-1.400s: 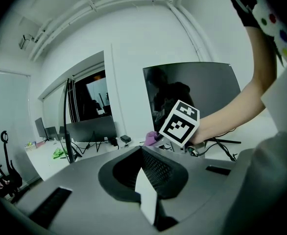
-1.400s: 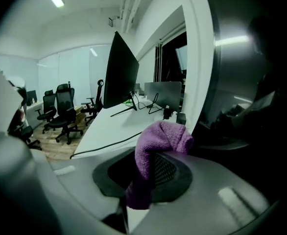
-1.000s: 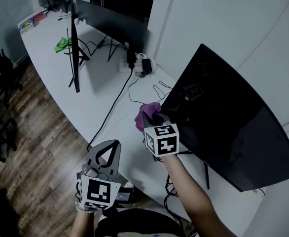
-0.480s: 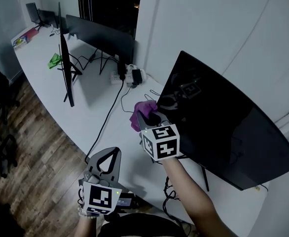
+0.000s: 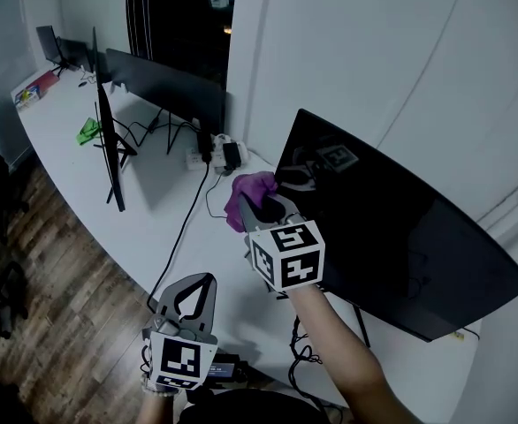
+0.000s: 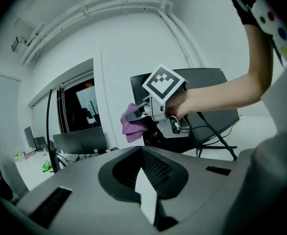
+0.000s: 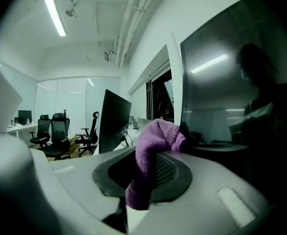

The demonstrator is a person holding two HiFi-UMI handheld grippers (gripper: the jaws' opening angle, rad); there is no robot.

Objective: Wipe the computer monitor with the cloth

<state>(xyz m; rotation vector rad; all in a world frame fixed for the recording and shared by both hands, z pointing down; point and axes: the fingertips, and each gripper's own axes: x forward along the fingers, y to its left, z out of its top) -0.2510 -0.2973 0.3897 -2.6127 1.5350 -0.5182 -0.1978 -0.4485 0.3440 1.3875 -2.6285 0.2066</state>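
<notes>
- My right gripper (image 5: 263, 203) is clamped on the purple cloth (image 5: 247, 194). The cloth is soft and nubbly; one bunched fold sticks out past the jaw tips and a tail hangs down between them.
- The monitor (image 5: 392, 237) stands to the right of that fold. The fold sits at the screen's near left edge, but I cannot tell whether it touches.
- The monitor is a wide, slightly curved panel with dark, glossy glass that mirrors the ceiling lights. Its long axis runs away to my right, so I judge the wipe should travel that way.
- My left gripper (image 5: 197, 291) hangs low over the white desk (image 5: 153, 210), well apart from the screen, with its jaws closed on nothing.
- The right gripper is therefore the nearer of the two to the monitor.
</notes>
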